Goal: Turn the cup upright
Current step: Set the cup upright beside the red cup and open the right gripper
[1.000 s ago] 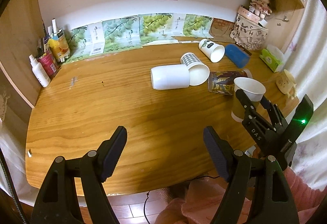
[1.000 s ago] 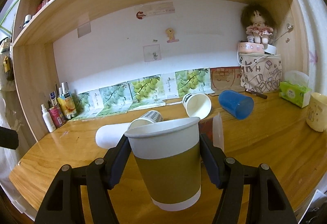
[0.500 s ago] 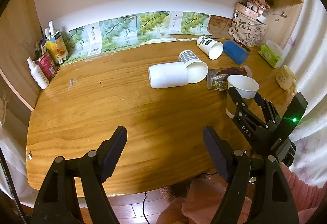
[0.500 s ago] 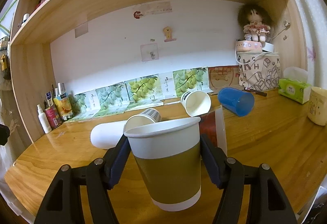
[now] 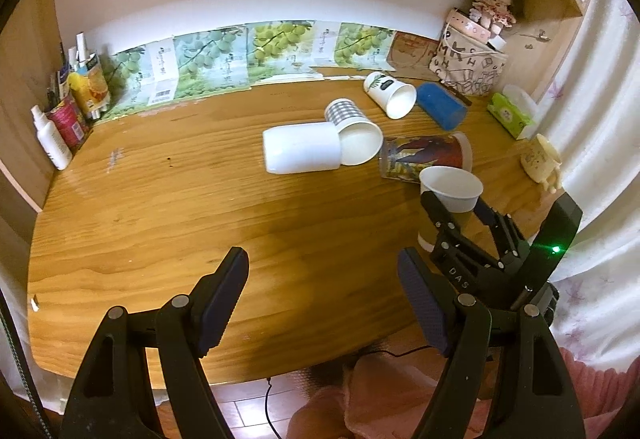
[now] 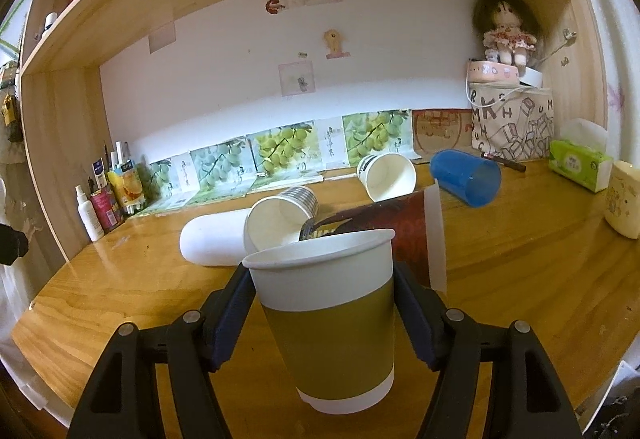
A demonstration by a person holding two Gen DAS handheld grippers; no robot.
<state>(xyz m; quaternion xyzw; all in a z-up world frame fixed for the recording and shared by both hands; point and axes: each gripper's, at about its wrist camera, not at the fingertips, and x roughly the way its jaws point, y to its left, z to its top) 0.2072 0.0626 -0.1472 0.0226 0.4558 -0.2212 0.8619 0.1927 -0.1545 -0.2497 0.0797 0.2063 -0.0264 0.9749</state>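
Observation:
A white paper cup with an olive-gold band (image 6: pixel 332 323) stands upright, mouth up, between the fingers of my right gripper (image 6: pixel 324 315), which is shut on it near the desk's front right. Its base looks level with the desk; I cannot tell if it touches. The same cup (image 5: pixel 450 195) and the right gripper (image 5: pixel 456 209) show in the left wrist view. My left gripper (image 5: pixel 322 303) is open and empty above the desk's front edge.
Several cups lie on their sides behind: a white cylinder (image 5: pixel 300 153), a checked cup (image 5: pixel 352 131), a picture-printed cup (image 5: pixel 424 159), a white paper cup (image 5: pixel 390 95), a blue cup (image 5: pixel 440 105). Bottles (image 5: pixel 64 123) stand at left, a tissue pack (image 5: pixel 510 115) and mug (image 5: pixel 542 161) at right.
The right gripper and its cup have tilted slightly and sit a little lower and further back over the desk. The left gripper has risen and pulled back a little, still open.

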